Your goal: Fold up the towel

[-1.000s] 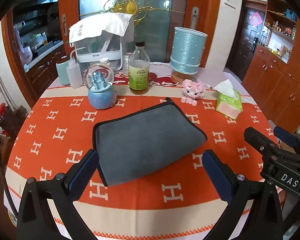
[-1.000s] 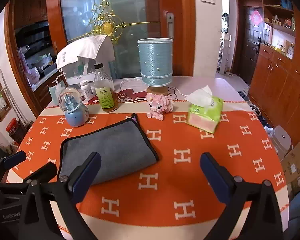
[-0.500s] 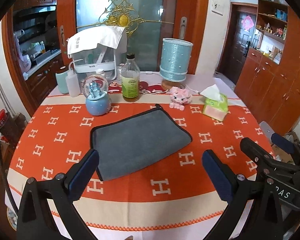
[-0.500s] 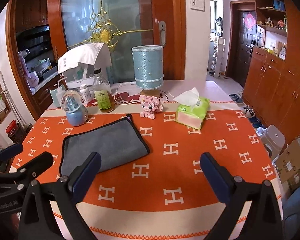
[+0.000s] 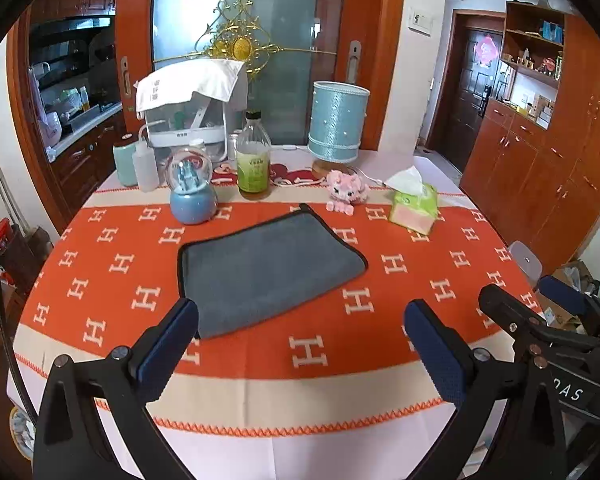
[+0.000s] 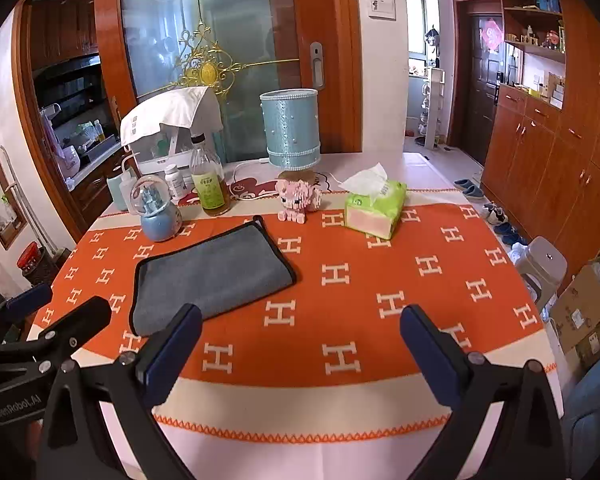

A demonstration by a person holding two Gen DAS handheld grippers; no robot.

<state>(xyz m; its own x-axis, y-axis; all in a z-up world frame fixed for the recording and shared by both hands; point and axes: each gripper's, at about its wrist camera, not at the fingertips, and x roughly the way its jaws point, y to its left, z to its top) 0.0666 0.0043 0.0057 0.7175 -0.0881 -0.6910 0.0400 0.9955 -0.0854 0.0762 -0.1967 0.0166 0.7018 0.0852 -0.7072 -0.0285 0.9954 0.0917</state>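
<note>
A grey towel (image 5: 264,268) with a black hem lies folded flat on the orange table cloth (image 5: 380,344); it also shows in the right wrist view (image 6: 212,272). My left gripper (image 5: 300,344) is open and empty, held back over the table's front edge, apart from the towel. My right gripper (image 6: 300,348) is open and empty, to the right of the towel and short of it. The right gripper (image 5: 540,316) shows at the right edge of the left wrist view, and the left gripper (image 6: 32,320) at the left edge of the right wrist view.
Behind the towel stand a blue snow globe (image 5: 192,192), a bottle of yellow liquid (image 5: 253,160), a pink toy pig (image 5: 346,192), a green tissue pack (image 5: 414,204) and a blue lamp (image 5: 338,124). A stool (image 6: 542,264) and boxes are right of the table.
Both grippers have drawn back and up from the table, so the towel and the objects look smaller and farther. The towel has not moved. Both grippers stay open.
</note>
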